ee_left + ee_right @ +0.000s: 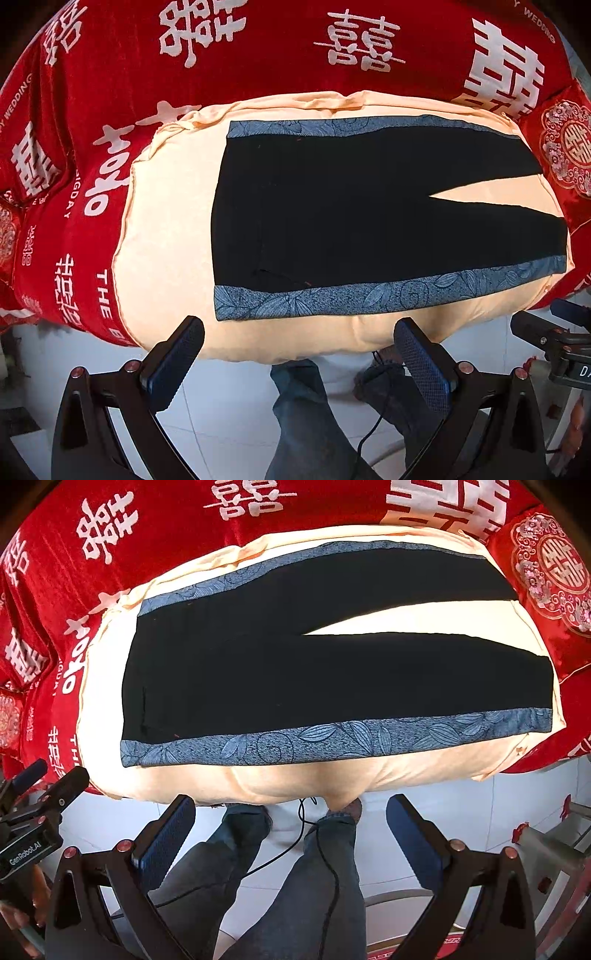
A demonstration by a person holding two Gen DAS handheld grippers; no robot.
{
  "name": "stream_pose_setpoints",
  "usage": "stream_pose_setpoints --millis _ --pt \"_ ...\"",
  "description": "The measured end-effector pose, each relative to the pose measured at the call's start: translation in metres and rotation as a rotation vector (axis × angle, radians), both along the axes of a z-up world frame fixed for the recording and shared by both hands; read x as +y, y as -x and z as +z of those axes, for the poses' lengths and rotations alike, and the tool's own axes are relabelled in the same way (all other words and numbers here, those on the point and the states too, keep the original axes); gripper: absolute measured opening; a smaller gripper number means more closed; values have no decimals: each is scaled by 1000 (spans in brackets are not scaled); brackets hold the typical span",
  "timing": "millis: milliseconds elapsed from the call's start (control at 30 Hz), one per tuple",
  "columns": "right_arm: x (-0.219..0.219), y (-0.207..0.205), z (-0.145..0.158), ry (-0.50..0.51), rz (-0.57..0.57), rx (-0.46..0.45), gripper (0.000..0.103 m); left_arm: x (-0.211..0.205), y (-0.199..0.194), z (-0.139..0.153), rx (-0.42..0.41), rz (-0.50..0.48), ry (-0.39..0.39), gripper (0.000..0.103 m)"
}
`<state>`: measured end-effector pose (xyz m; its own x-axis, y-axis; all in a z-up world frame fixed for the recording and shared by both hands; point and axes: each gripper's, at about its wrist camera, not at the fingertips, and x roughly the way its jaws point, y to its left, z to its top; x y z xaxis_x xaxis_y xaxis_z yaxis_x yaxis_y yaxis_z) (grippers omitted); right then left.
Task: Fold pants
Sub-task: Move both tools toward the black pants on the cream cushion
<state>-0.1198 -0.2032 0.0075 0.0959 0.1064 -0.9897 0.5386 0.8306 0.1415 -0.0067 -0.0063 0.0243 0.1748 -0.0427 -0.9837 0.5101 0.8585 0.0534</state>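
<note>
Black pants (pixel 332 206) with blue leaf-patterned side stripes lie flat on a cream cushion (pixel 166 229), waist to the left and the two legs spread to the right. They also show in the right wrist view (pixel 295 672) on the same cushion (pixel 103 686). My left gripper (pixel 299 354) is open and empty, held off the cushion's near edge, below the waist end. My right gripper (pixel 291 827) is open and empty, held off the near edge below the pants' middle.
A red bedspread (pixel 258 55) with white characters covers the bed around the cushion. A red embroidered pillow (pixel 550 572) lies at the right. The person's legs (pixel 295 886) and a black cable stand on white floor tiles below. The other gripper (pixel 33 812) shows at the left.
</note>
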Motion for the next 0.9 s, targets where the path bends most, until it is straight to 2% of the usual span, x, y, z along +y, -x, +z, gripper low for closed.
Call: stream_pose_setpoints --millis 367,900 --pt "-15 13 6 13 36 -24 103 -12 18 8 -10 15 -12 103" --pt "-34 28 11 29 129 -53 103 -12 64 13 -4 126 -18 103"
